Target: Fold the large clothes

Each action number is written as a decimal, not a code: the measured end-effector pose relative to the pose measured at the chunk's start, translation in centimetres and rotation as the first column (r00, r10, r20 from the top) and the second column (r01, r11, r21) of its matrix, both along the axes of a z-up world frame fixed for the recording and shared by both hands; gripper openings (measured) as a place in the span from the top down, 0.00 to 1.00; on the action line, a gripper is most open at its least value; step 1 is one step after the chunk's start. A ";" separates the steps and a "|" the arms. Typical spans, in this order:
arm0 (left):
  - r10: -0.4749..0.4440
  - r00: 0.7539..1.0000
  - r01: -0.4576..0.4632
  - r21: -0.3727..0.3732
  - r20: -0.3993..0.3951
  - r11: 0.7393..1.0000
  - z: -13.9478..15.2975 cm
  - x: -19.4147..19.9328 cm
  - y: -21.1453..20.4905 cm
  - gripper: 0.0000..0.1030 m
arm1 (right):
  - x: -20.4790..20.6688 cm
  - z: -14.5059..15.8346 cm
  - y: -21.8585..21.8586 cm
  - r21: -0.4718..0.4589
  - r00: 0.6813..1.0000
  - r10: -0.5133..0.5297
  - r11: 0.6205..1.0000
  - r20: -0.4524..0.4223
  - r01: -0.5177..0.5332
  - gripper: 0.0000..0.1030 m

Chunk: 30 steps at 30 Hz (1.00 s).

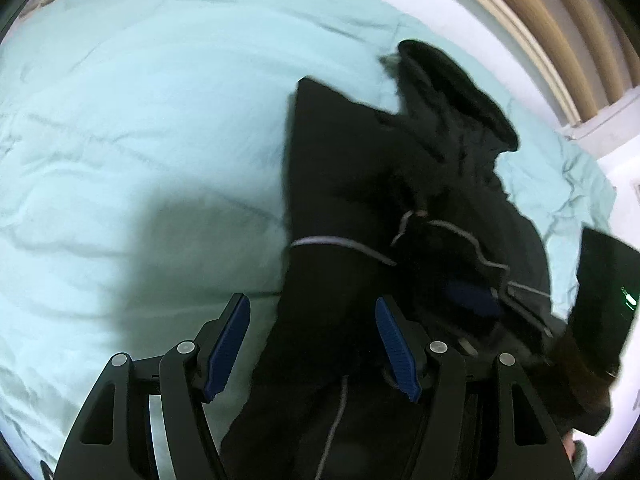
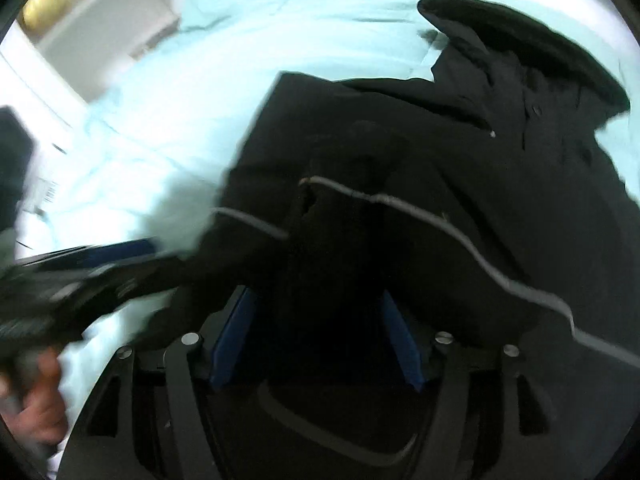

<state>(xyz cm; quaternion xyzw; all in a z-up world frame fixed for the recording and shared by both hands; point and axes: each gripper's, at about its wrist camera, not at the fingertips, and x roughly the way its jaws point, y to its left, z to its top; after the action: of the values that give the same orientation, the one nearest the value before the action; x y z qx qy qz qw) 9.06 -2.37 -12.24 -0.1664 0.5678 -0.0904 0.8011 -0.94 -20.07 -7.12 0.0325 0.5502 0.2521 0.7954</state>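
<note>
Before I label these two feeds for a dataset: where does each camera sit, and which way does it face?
Left wrist: sits on the left gripper, looking forward and down at the black coat on the pale green bedspread; its open blue-padded fingers show.
Right wrist: sits on the right gripper, facing the coat close up; its fingers straddle dark cloth, and the blurred left gripper and hand show.
Shared: coat, grey trim, bedspread.

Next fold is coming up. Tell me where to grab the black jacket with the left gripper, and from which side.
Probably take the black jacket by its straight left edge, coming from the bare bedspread side. That edge lies flat and exposed; the left gripper already stands open over it.
</note>
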 end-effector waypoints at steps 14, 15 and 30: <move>-0.251 0.968 0.251 -0.095 0.014 0.963 -1.9 5.9 -7.5 0.56 | -3.2 3.2 -15.8 -0.052 0.914 -0.402 0.913 0.055 0.405 0.20; -0.263 0.965 0.262 -0.105 0.004 0.959 -2.3 6.3 -8.1 0.75 | -3.1 3.1 -16.3 -0.069 0.909 -0.413 0.907 0.064 0.416 0.20; -0.064 0.998 0.061 -0.105 -0.026 0.993 -3.8 6.0 -0.5 0.84 | 2.3 -2.2 -17.7 -0.224 0.880 -0.474 0.856 0.021 0.466 0.20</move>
<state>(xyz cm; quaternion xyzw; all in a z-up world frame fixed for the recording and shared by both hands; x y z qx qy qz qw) 15.02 -2.86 -16.00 -0.1915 0.5790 -0.1425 0.7796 1.39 -37.81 -9.31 0.0811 0.5641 -0.0133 0.8216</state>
